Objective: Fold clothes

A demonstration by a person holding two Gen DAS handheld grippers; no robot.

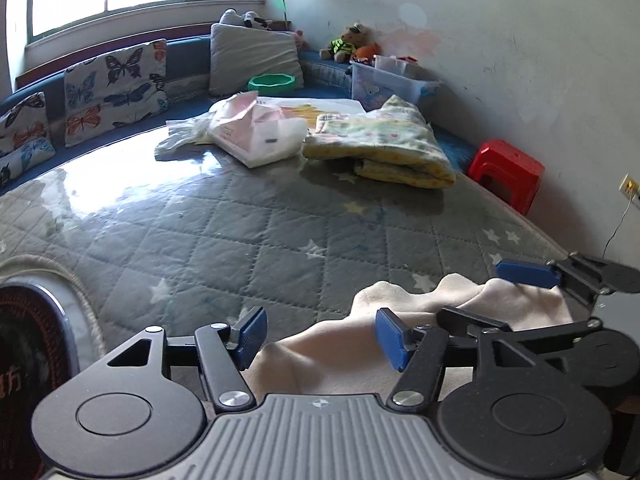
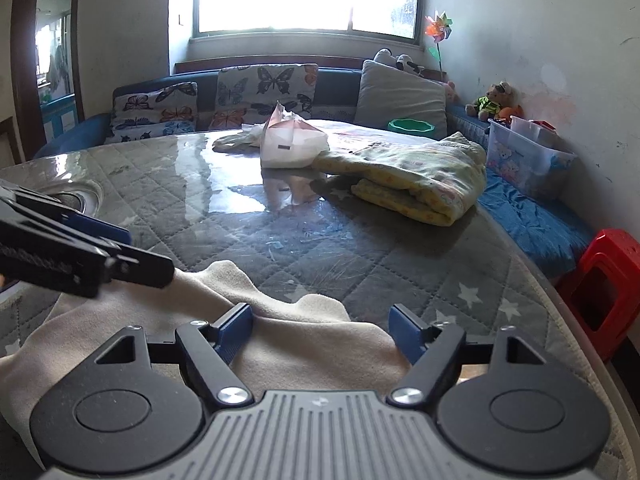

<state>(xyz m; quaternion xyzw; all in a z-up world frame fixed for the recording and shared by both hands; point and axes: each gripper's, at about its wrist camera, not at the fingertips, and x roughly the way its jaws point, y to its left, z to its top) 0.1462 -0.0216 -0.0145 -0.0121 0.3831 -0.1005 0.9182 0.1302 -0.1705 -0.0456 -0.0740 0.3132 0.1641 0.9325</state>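
A cream garment (image 1: 344,348) lies crumpled on the near edge of the grey quilted table (image 1: 240,232). My left gripper (image 1: 320,334) is open, its blue pads either side of the cloth's near part, just above it. My right gripper (image 2: 322,332) is open over the same cream garment (image 2: 320,356). The right gripper's blue-tipped fingers show at the right of the left wrist view (image 1: 528,274), resting on the cloth. The left gripper's fingers show at the left of the right wrist view (image 2: 100,240). A folded yellow-green patterned garment (image 1: 380,144) lies at the far side.
A white-pink plastic bag (image 1: 256,132) and pale cloth lie far on the table. A red stool (image 1: 508,172) stands to the right. Butterfly cushions (image 1: 116,88), a grey pillow, a green bowl (image 1: 272,82) and a clear bin (image 1: 388,84) line the blue bench behind.
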